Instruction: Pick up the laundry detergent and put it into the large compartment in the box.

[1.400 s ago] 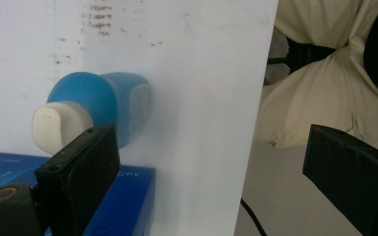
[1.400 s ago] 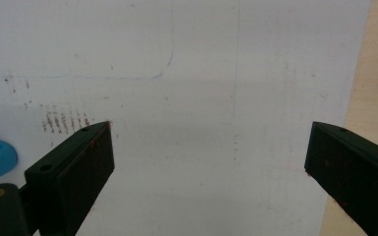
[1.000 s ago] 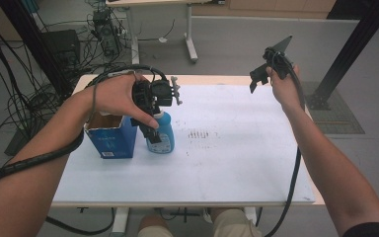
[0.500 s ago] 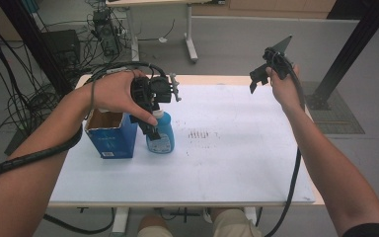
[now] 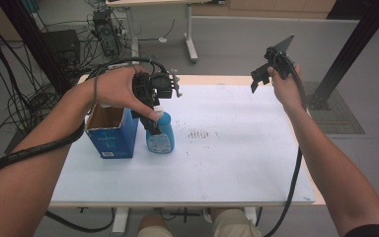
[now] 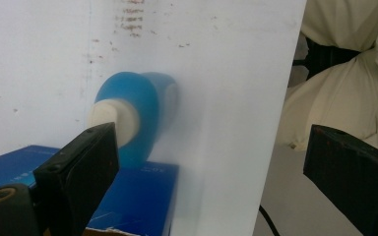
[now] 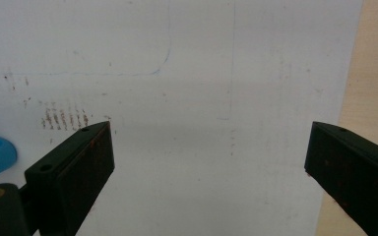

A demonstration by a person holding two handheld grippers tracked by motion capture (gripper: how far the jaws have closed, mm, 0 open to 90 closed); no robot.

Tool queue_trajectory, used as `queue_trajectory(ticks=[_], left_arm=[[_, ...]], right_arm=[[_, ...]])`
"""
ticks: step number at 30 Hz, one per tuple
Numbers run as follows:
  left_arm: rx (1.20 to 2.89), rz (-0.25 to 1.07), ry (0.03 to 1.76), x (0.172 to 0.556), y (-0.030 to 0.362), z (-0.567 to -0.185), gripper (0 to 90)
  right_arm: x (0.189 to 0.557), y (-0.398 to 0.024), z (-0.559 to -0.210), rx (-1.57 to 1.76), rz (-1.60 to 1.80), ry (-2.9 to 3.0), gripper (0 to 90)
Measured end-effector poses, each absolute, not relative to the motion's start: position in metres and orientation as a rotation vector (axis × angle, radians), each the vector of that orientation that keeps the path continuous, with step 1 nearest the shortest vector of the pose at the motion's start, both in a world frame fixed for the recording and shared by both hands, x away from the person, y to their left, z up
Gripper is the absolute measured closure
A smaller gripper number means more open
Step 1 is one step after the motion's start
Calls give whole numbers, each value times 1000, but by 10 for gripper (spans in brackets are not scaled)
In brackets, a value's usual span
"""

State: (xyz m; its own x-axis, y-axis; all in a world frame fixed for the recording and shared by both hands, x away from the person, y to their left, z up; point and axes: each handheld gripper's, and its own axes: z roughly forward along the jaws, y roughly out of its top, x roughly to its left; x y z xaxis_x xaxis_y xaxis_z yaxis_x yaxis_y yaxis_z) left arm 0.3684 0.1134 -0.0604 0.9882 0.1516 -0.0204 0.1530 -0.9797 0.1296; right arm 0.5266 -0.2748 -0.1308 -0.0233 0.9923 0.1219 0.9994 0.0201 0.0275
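Blue translucent plastic, capped in white, is what the work turns on: a small blue plastic bottle with a white cap (image 5: 160, 132) stands upright on the white-topped bench (image 5: 237, 163), toward its left edge and nearer the far edge than the near one, just beside an open-topped blue cardboard box (image 5: 112, 132) that sits closer to that left edge. Its long axis runs straight up from the bench, cap at the top, base flat on the white surface; in the left gripper view the cap (image 6: 114, 120) faces almost directly at the camera. The left gripper (image 5: 150, 111) hangs over the bottle with its jaws spread wide, nothing held, one jaw close by the cap. The step in hand looks like a grasp of the bottle, probably to place it in the box. To do it well, I would centre the spread jaws on either side of the neck or upper body before closing, come down along the upright axis rather than at a slant, and keep the jaw nearest the box from catching its wall. The right gripper (image 5: 260, 76) is held up above the far right corner, released as well, jaws apart over bare bench.
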Motion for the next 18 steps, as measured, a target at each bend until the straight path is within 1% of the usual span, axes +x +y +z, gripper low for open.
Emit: queue_trajectory(ticks=[10, 18], left_arm=[[3012, 12, 245, 378, 108, -58, 62], [3016, 37, 238, 385, 104, -60, 59]], right_arm=[[525, -271, -130, -2141, -161, -2205, 45], [523, -277, -128, -2150, -166, -2194, 45]])
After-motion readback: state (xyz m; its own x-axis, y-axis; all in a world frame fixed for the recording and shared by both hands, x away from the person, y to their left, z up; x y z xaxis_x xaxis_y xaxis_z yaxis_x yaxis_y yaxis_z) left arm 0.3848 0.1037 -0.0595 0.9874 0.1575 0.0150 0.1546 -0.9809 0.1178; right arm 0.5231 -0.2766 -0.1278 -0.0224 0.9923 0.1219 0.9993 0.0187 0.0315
